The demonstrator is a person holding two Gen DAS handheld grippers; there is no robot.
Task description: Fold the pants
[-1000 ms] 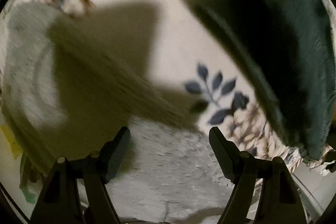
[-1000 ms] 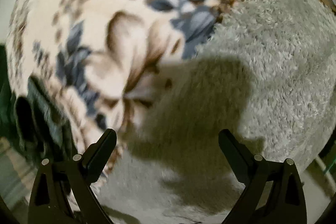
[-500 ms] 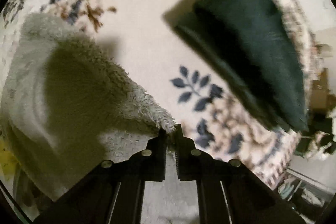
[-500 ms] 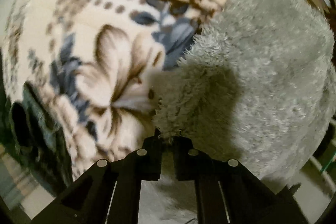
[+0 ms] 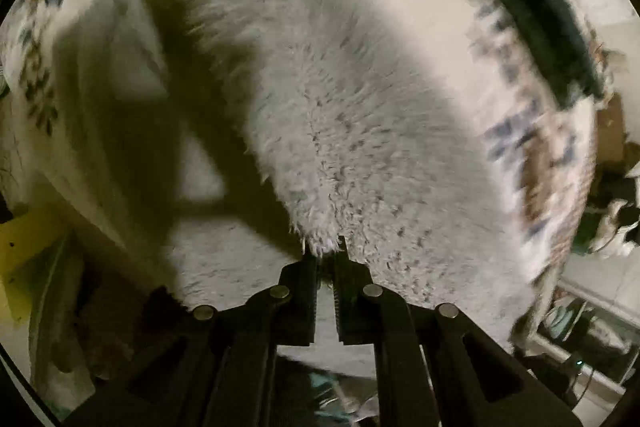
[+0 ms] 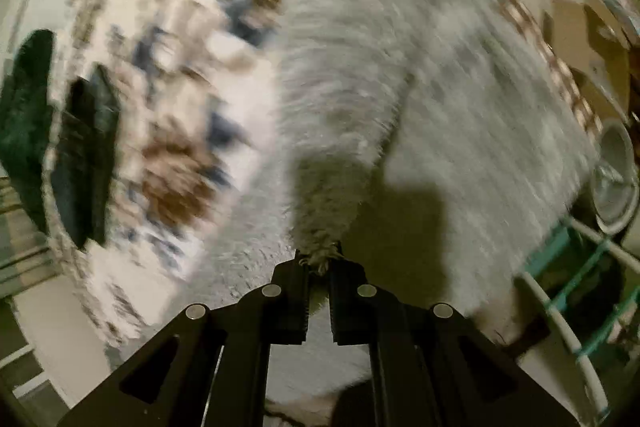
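The pants are pale grey and fluffy (image 5: 352,115). They lie on a floral blanket (image 5: 532,155) and hang up from it toward both grippers. My left gripper (image 5: 326,255) is shut on an edge of the pants and holds it raised. My right gripper (image 6: 319,261) is shut on another edge of the same pants (image 6: 460,99), also lifted. Both views are blurred by motion.
A dark green folded garment (image 5: 532,11) lies at the blanket's far right; in the right wrist view dark green garments (image 6: 84,155) sit at the left. A white-and-teal rack (image 6: 568,291) and a white round object (image 6: 616,183) stand at the right.
Both grippers closed on the pants' edges a half second ago. Since then both have lifted the fabric up off the blanket and the views have swung.
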